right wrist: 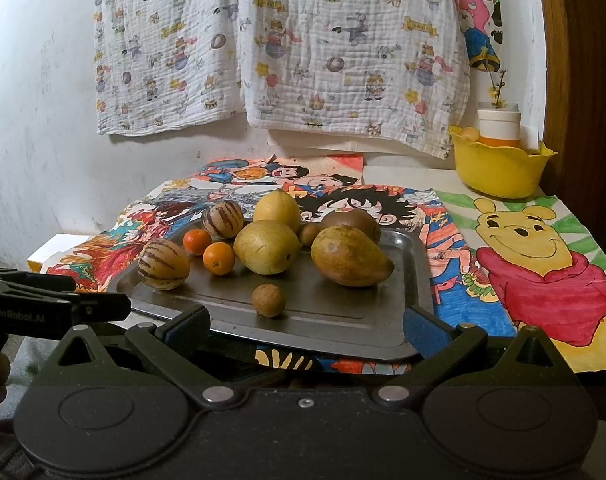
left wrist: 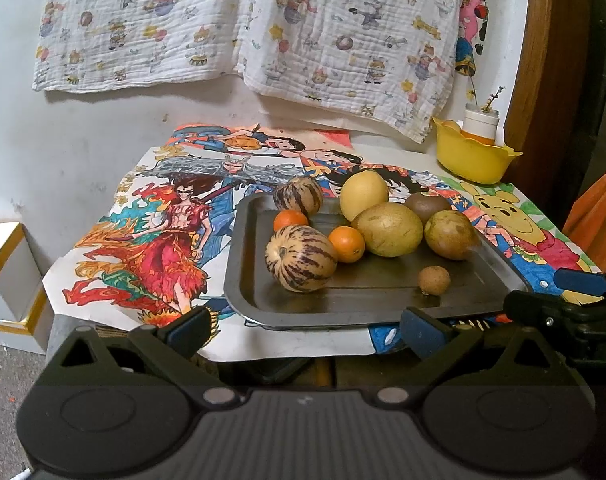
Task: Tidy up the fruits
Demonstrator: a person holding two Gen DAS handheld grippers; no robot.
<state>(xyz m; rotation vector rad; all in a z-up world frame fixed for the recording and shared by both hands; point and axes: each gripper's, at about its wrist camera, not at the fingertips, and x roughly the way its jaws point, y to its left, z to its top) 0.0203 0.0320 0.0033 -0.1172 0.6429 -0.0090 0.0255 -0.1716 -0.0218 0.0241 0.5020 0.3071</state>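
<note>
At the centre of both views, a metal tray on the bench holds the fruits: two striped melons, two small oranges, a lemon, pears and one small brown fruit lying apart near the front. A yellow bowl stands at the upper right. Left tongs and right tongs both hang spread wide, gripping nothing, just before the tray. Whether sorting is pending or finished cannot be told from this
</note>
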